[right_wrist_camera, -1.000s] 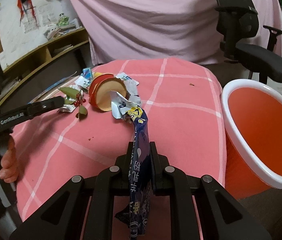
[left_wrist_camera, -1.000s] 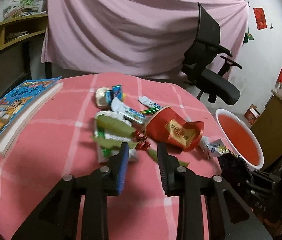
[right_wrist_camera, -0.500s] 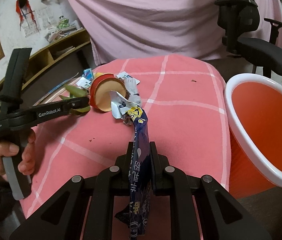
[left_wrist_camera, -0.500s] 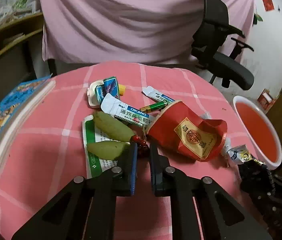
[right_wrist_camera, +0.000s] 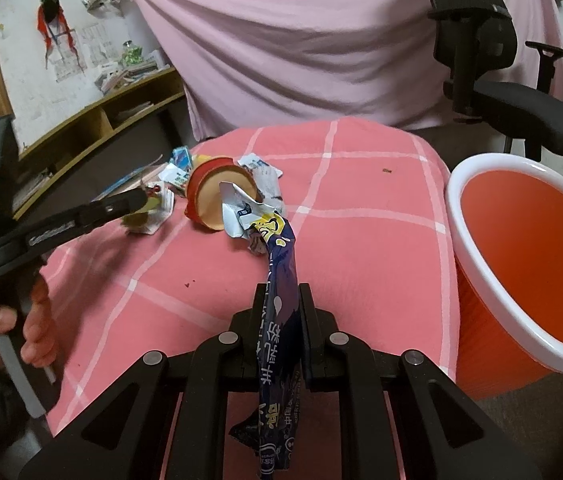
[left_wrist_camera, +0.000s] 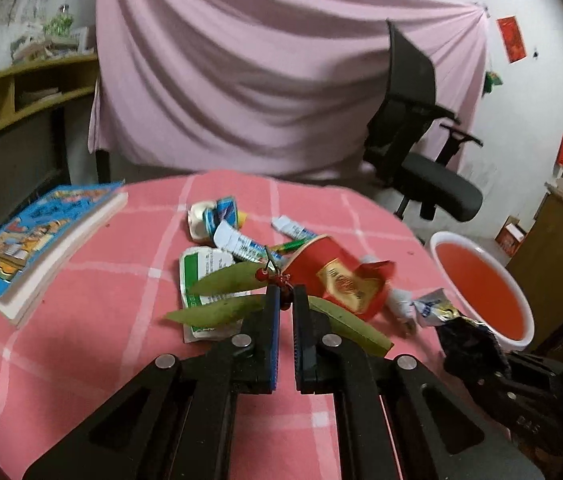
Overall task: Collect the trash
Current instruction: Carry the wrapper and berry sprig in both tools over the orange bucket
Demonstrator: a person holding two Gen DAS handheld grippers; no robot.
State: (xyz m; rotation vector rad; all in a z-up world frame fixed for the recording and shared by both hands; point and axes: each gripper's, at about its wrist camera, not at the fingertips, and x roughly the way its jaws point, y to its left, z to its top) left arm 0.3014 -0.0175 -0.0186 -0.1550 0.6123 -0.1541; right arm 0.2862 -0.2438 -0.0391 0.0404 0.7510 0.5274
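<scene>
Jaws of left gripper (left_wrist_camera: 285, 300) clamped on berry sprig (left_wrist_camera: 277, 280), its stem hidden; right gripper (right_wrist_camera: 284, 300) pinching blue wrapper (right_wrist_camera: 279, 280).

Left gripper (left_wrist_camera: 286, 300) tilting downward, jaws just closed, pinching a sprig of leaves and red berries (left_wrist_camera: 269, 280) between the tips. Right gripper (right_wrist_camera: 283, 300) also angling down, jaws clamping a dark blue wrapper (right_wrist_camera: 279, 280). Left hand (right_wrist_camera: 21, 328) wrapping around the handle, fingers curled, at the lower left.

Right tongs (right_wrist_camera: 284, 300) pinch a blue wrapper (right_wrist_camera: 277, 320) beside the orange bin (right_wrist_camera: 481, 208).
</scene>
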